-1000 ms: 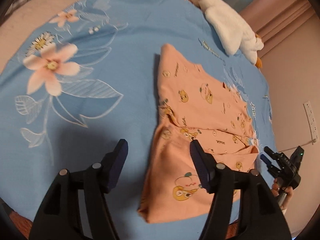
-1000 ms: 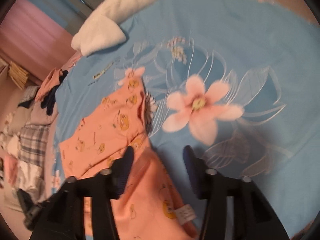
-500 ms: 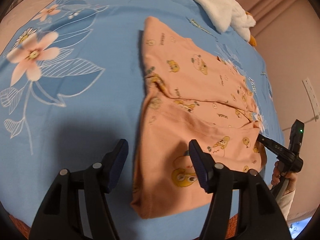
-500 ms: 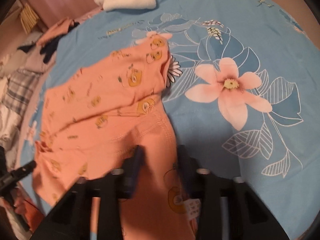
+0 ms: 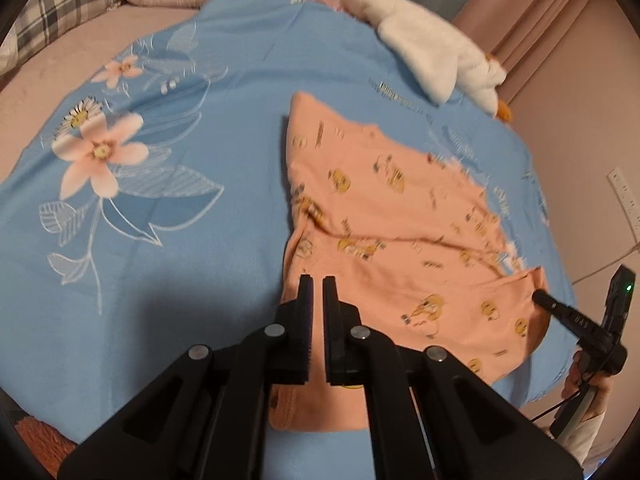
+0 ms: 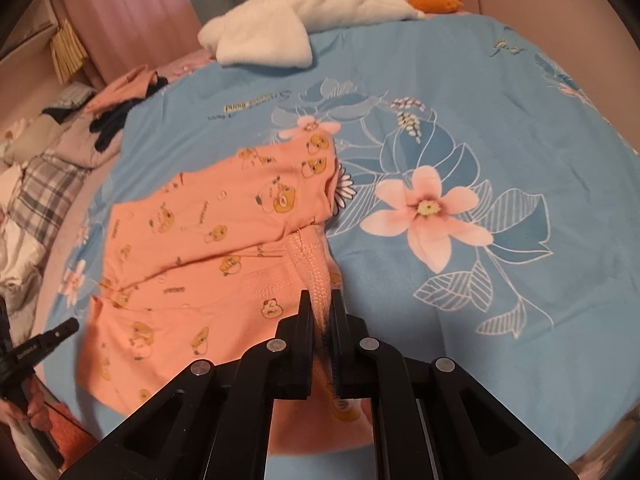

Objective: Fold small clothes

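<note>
A small orange garment (image 5: 400,208) printed with yellow cartoon figures lies partly folded on a blue floral sheet (image 5: 180,240). My left gripper (image 5: 318,284) is shut on the garment's near left edge, and orange cloth shows in the thin gap between its pads. In the right wrist view the same garment (image 6: 208,232) is bunched into a stitched ridge that my right gripper (image 6: 321,304) is shut on. The right gripper's tip (image 5: 560,312) also shows at the garment's near right corner in the left wrist view.
A white plush toy (image 5: 432,56) with an orange beak lies at the sheet's far edge. A plaid pillow (image 5: 60,4) and a pile of other clothes (image 6: 40,168) sit beyond the sheet. A wall with a socket strip (image 5: 624,196) stands to the right.
Both grippers went from wide open to shut on the orange garment. The cloth now rises into a ridge at the right gripper, and both views have shifted slightly.
</note>
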Tool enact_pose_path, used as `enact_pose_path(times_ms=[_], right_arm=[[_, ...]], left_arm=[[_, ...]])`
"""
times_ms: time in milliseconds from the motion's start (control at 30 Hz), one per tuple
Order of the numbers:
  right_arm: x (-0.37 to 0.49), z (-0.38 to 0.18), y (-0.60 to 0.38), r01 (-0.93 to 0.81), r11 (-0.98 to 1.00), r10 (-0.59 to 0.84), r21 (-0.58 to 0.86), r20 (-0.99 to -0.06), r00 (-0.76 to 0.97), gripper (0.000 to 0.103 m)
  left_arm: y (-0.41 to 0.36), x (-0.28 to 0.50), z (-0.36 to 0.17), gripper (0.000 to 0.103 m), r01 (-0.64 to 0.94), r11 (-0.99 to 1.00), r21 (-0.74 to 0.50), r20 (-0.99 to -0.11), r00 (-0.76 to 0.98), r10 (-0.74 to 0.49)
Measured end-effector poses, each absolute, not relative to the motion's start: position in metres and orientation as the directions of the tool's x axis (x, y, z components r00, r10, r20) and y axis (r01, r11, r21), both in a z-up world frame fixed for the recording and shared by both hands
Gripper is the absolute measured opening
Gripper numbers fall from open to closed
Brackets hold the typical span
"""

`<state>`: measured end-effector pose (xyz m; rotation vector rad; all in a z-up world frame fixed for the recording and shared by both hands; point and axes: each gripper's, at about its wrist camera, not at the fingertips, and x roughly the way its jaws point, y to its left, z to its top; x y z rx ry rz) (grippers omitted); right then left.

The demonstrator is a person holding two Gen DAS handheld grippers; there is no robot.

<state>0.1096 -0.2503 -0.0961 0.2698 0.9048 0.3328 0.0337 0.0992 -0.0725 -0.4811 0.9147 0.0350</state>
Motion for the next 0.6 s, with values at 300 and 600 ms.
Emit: enact_pose_path(times_ms=[300, 600], right_arm=[[0.106, -0.105, -0.253, -0.156, 0.917, 0.389, 0.368, -0.732, 0.560, 0.009], [0.102, -0.116, -0.255, -0.136, 0.915, 0.391, 0.381, -0.746, 0.540, 0.009]], left_arm=[[0.100, 0.051, -0.084, 0.020, -0.219, 0.895, -0.389, -0.795, 0.572, -0.205], [0.087, 0.079, -0.110, 0.020, -0.198, 0.933, -0.302, -0.837, 0.524, -0.159]])
